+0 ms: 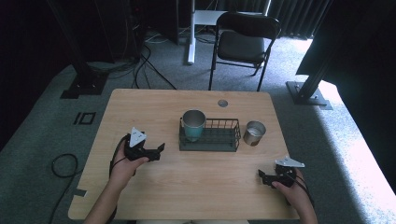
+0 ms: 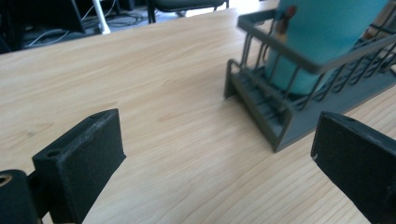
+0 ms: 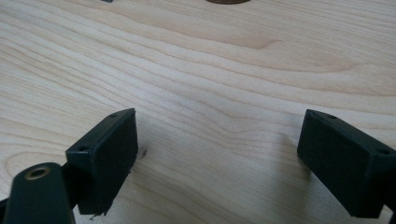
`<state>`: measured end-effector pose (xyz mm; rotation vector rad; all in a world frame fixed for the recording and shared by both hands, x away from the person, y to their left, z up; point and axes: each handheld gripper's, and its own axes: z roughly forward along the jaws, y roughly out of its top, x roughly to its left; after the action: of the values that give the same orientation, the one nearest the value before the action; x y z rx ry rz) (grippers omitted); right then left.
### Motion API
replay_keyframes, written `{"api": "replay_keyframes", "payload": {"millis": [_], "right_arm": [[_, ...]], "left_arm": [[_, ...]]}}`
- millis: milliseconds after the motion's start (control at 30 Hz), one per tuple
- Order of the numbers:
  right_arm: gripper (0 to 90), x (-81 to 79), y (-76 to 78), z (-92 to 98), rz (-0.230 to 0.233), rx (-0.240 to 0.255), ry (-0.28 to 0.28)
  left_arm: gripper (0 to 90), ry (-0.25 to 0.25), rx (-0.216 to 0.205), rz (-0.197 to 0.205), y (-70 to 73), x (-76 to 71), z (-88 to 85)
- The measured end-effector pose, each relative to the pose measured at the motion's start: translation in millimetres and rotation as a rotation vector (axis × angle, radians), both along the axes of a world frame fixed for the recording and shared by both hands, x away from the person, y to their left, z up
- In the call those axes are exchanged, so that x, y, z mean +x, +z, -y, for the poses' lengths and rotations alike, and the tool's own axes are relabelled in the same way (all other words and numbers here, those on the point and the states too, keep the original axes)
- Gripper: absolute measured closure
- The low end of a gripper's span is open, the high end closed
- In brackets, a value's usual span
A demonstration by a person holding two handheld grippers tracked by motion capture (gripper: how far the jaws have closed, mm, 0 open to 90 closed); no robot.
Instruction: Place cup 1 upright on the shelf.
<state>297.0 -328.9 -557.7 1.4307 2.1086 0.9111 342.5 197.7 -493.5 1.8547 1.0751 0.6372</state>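
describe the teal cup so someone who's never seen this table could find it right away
Start at the dark wire rack in the middle of the wooden table. The teal cup stands upright inside the rack's left end. Its neighbour, the bare metal cup, stands on the table just outside the rack's right end.

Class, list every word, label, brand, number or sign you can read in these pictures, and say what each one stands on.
No text can be read in these pictures.
Teal cup in the rack: a small red and dark mark near its rim in the left gripper view, too blurred to read.
Metal cup: no lettering visible.
Table: bare wood grain, no print.
Left gripper and right gripper: no markings visible.
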Motion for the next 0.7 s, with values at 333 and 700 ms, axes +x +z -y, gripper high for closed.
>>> {"api": "replay_keyframes", "payload": {"millis": [333, 700], "right_arm": [[11.8, 0.0, 0.0, 0.0, 0.000, 0.000, 0.000], [11.8, 0.0, 0.0, 0.0, 0.000, 0.000, 0.000]], "left_arm": [[3.1, 0.033, 0.013, -0.023, -6.7, -5.1, -23.2], [3.2, 0.069, 0.014, -0.056, -13.9, -17.5, -50.8]]}}
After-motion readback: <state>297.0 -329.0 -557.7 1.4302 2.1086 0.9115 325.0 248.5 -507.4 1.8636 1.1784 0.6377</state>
